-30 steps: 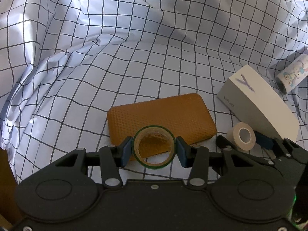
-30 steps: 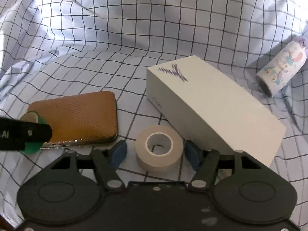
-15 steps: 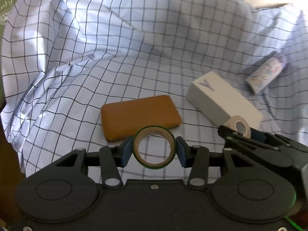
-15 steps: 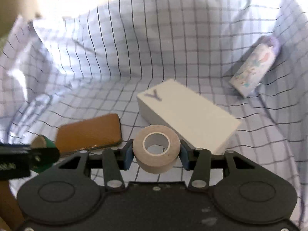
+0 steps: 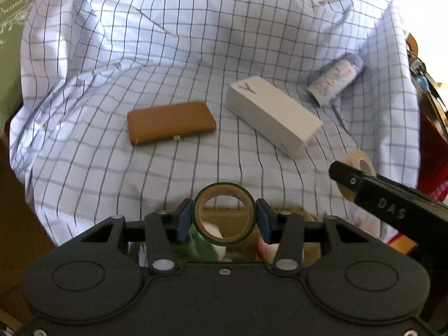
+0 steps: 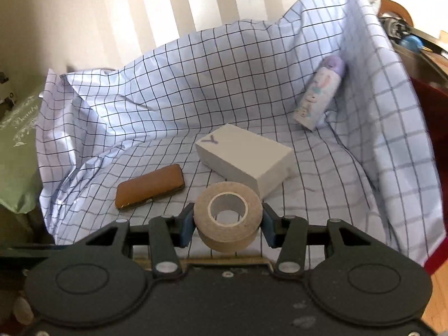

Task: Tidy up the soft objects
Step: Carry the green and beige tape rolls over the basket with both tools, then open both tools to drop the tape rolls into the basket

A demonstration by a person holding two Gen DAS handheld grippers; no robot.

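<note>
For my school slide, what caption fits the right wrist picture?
Right hand-held gripper holds a beige tape roll above a checked cloth with a white box.

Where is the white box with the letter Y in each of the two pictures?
Left wrist view: white box right of centre, upper half.
Right wrist view: white box at centre, just behind the beige tape roll.
Shared landmark: brown case, to the box's left in both.
</note>
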